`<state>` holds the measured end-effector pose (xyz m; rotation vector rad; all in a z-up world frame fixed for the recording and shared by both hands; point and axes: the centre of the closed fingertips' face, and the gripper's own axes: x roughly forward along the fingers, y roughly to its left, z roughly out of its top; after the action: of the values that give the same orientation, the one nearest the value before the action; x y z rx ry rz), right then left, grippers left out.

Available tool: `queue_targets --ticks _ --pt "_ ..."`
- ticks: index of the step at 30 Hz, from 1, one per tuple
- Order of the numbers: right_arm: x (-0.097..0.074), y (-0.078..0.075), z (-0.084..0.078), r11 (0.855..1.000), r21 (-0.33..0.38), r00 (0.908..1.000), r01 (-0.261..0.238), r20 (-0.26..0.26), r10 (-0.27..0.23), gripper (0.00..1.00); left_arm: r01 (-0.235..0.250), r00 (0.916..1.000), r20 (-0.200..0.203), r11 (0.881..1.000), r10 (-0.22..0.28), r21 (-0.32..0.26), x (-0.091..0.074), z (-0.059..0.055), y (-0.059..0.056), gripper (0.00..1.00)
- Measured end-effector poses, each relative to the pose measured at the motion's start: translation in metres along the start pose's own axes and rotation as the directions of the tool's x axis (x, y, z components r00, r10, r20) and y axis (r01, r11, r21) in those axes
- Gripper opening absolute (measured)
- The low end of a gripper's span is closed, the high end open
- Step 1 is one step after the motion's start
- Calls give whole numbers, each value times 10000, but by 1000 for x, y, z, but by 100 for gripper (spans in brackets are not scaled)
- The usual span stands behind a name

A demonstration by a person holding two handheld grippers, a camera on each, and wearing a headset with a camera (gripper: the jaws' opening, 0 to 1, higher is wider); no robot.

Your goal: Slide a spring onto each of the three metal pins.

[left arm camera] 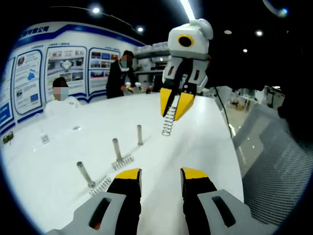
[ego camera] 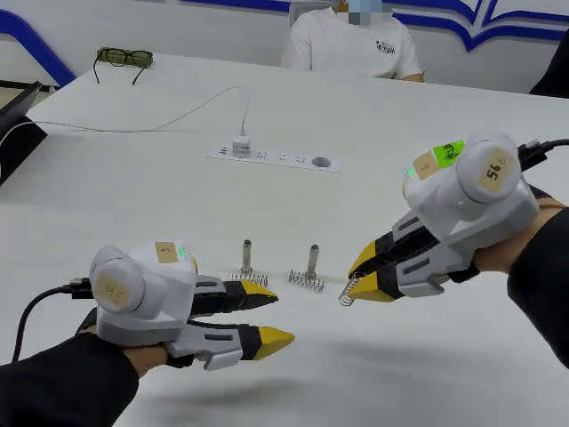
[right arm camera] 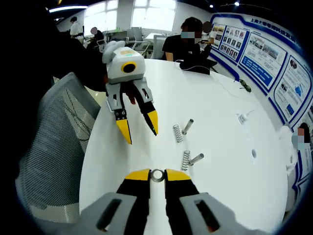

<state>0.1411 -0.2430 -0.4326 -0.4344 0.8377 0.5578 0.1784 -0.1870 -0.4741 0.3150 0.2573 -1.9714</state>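
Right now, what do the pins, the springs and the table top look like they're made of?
The pins look like steel: dull grey with a soft sheen along the shaft. The springs look like thin coiled steel wire, silvery with small glints. The table has a smooth, matte white top with faint reflections, possibly laminate or painted board; the look leaves that open.

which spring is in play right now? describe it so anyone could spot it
On the white table, find the white right gripper with yellow-tipped jaws. Pinched between its tips is a small coiled metal spring, hanging down. The other two metal springs lie flat on the table beside upright metal pins.
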Motion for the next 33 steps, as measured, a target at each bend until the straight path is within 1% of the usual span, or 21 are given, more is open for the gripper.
queue_targets --ticks 4,9,16,20,23,27,33 --pt "-7 -10 -7 9994 239 9995 255 -174 -251 12 -252 9997 36 9996 253 -160 -6 -2 6 35" --pt "-12 -23 -14 9970 547 9979 556 -351 -537 12 -457 9989 59 9985 459 -300 -10 -4 10 37" --pt "-17 -38 -26 9933 728 9933 900 -795 -841 12 -606 9981 28 9974 608 -399 -13 -8 11 39" --pt "-20 -53 -33 9885 935 9897 1184 -921 -1099 12 -708 9975 16 9964 710 -471 -15 -9 12 40" --pt "-21 -61 -37 9849 1102 9873 1333 -1009 -1224 12 -742 9972 -8 9960 743 -500 -16 -11 13 40" --pt "-19 -73 -44 9777 1356 9814 1605 -1277 -1434 12 -776 9970 6 9955 777 -550 -17 -11 14 41" --pt "-14 -84 -43 9731 1582 9806 1676 -1284 -1480 12 -784 9969 13 9952 786 -583 -16 -12 15 41"
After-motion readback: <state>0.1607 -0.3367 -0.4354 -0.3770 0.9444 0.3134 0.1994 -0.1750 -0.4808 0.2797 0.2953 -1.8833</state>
